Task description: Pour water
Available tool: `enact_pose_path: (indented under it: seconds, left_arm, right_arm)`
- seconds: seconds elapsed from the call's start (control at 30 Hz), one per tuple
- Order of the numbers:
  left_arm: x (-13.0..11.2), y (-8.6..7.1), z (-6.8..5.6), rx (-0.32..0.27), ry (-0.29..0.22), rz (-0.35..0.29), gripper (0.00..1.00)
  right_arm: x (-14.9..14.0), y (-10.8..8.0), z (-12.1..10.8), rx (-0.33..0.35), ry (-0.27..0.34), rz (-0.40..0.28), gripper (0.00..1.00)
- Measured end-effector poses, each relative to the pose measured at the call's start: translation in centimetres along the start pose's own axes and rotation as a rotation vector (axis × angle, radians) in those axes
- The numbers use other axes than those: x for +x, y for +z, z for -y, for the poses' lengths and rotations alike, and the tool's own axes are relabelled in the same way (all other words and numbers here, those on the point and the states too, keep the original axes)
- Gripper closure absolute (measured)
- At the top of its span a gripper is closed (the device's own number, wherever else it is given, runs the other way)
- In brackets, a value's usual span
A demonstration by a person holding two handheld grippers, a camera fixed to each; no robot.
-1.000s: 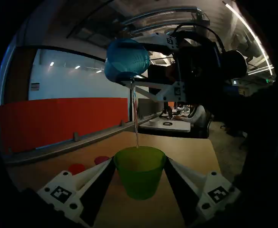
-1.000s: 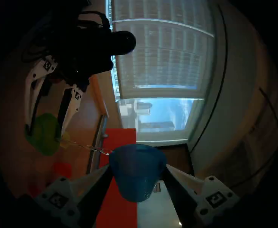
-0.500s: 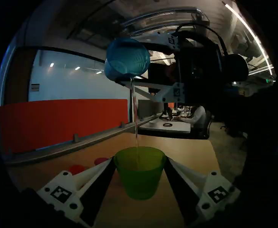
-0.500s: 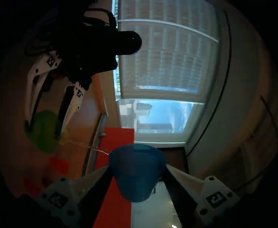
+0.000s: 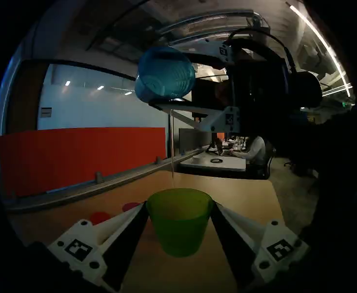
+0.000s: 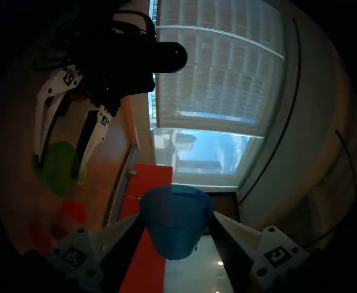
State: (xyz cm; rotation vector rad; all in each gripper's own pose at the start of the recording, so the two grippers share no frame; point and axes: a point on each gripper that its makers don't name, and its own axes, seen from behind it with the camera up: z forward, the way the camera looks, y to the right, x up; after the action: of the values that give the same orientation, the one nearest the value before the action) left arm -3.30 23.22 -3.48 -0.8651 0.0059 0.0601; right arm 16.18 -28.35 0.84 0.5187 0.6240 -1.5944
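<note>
Water (image 5: 171,146) falls from blue cup (image 5: 165,74) into green cup (image 5: 179,222) between left jaws.

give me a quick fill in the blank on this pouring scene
The left tool is shut on the lower cup, coloured ____.
The right tool tips the upper cup, coloured ____.
A thin stream of ____ falls from upper to lower.
Missing words: green; blue; water.
</note>
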Motion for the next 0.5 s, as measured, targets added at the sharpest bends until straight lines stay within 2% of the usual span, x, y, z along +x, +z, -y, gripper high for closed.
enact_pose_path:
  seconds: [0.3,0.5]
  left_arm:
    - [0.03,-0.08,0.05,0.001,0.000,0.000,0.11]
    - [0.05,-0.05,0.12,0.004,0.000,-0.001,0.11]
  right_arm:
    - [0.43,0.04,0.13,0.002,-0.023,-0.002,0.11]
    - [0.73,0.08,0.05,0.001,0.042,-0.013,0.11]
